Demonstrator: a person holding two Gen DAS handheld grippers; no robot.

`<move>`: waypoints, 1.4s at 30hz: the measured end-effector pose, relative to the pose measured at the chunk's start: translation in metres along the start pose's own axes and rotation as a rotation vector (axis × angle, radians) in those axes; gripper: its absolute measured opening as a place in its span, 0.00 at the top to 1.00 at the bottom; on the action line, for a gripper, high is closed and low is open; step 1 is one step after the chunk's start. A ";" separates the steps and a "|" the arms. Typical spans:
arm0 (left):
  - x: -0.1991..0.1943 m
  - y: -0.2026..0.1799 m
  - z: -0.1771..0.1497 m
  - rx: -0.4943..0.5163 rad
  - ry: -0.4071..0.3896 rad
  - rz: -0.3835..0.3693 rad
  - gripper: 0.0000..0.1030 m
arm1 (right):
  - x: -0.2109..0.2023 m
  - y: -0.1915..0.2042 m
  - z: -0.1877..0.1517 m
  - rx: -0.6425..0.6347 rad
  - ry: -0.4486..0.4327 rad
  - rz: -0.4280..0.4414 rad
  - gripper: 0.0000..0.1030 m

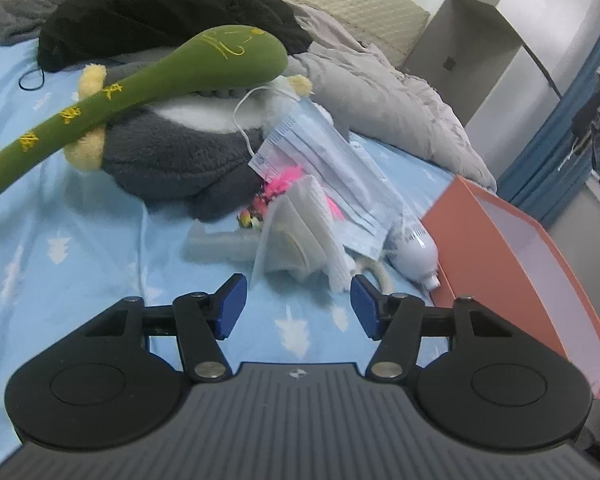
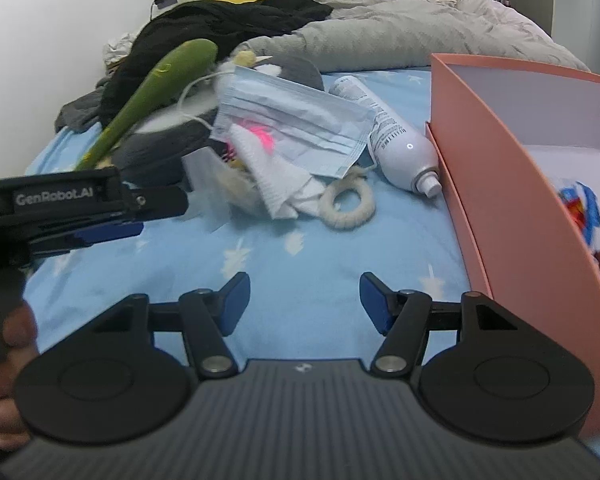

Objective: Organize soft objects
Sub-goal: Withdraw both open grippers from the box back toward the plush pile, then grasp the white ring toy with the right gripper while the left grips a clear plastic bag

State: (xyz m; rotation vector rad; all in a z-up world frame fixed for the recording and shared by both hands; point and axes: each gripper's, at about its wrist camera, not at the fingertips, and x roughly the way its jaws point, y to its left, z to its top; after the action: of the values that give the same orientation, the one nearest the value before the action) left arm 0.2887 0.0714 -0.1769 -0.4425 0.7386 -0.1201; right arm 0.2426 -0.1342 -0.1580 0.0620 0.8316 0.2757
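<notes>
We are seeing open sheet ahead, clutter behind it.
Bare blue bedsheet is lying at frame centre; the heaped face masks, white bottle and pink box at right are blocking passage beyond.

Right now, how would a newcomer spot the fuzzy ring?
Find the pink box on the blue bedsheet; a white bottle lies against its near wall. Just beside the bottle's cap, at the near edge of the clutter pile, lies the cream fuzzy ring, the only loop-shaped item, partly under the face mask.
</notes>
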 end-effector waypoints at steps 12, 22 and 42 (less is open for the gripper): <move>0.056 0.017 0.017 -0.106 0.001 -0.044 0.39 | 0.074 -0.010 0.030 -0.027 -0.024 -0.061 0.40; 0.080 0.013 0.021 -0.104 0.008 -0.005 0.63 | 0.106 -0.009 0.029 -0.080 -0.019 -0.114 0.56; 0.031 -0.004 0.007 -0.064 0.002 0.011 0.90 | 0.057 -0.005 0.018 -0.051 -0.022 -0.111 0.82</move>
State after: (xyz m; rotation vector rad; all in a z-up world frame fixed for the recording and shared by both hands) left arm 0.3162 0.0625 -0.1902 -0.4996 0.7484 -0.0864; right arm 0.2933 -0.1226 -0.1875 -0.0291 0.8032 0.1910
